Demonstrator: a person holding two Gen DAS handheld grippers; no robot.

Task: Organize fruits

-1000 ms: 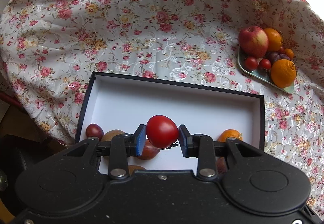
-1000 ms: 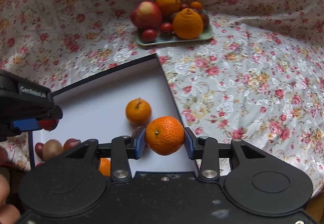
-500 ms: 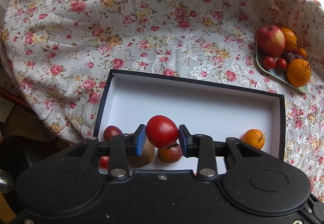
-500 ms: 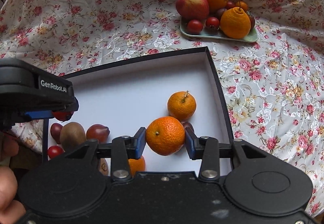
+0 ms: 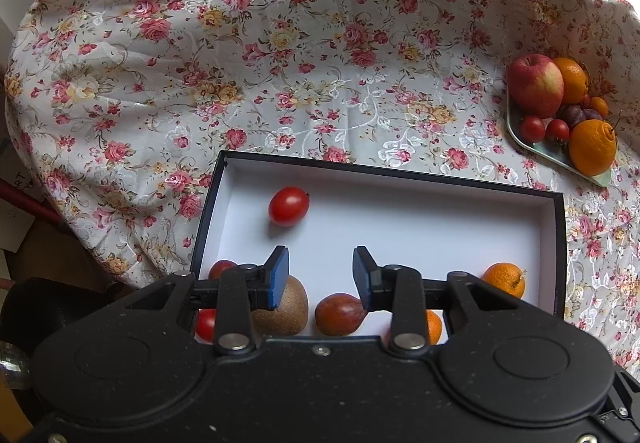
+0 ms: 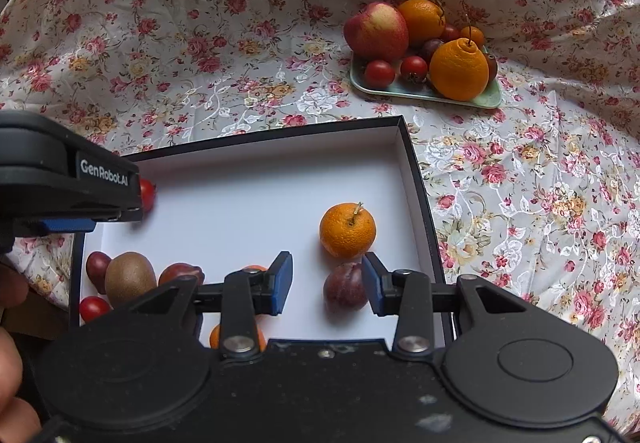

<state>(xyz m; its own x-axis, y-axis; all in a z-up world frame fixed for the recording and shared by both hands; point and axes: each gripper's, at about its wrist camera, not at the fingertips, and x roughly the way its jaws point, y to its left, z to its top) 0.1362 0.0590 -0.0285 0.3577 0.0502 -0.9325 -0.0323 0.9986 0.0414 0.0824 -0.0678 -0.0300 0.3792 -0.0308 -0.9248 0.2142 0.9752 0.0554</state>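
A black box (image 5: 384, 171) with a white floor lies on the flowered cloth. My left gripper (image 5: 320, 277) hangs open above its near side, nothing between the fingers. A red tomato (image 5: 289, 205) rests on the box floor beyond it. Below lie a kiwi (image 5: 286, 309), a plum (image 5: 340, 314) and a stemmed mandarin (image 5: 504, 279). My right gripper (image 6: 326, 283) is open over the box (image 6: 416, 195), above a plum (image 6: 344, 291). The stemmed mandarin (image 6: 347, 230) sits just ahead. Orange fruit (image 6: 236, 337) shows partly behind its left finger.
A pale green plate (image 5: 560, 159) at the back right holds an apple (image 5: 534, 91), oranges, cherry tomatoes and plums; in the right wrist view the plate (image 6: 400, 91) is straight ahead. The left gripper's body (image 6: 80, 183) overhangs the box's left side. A hand (image 6: 8, 363) is at the left edge.
Both grippers have opened. The tomato left the left gripper and now lies on the box floor. The mandarin is gone from between the right gripper's fingers. Both views moved farther over the box.
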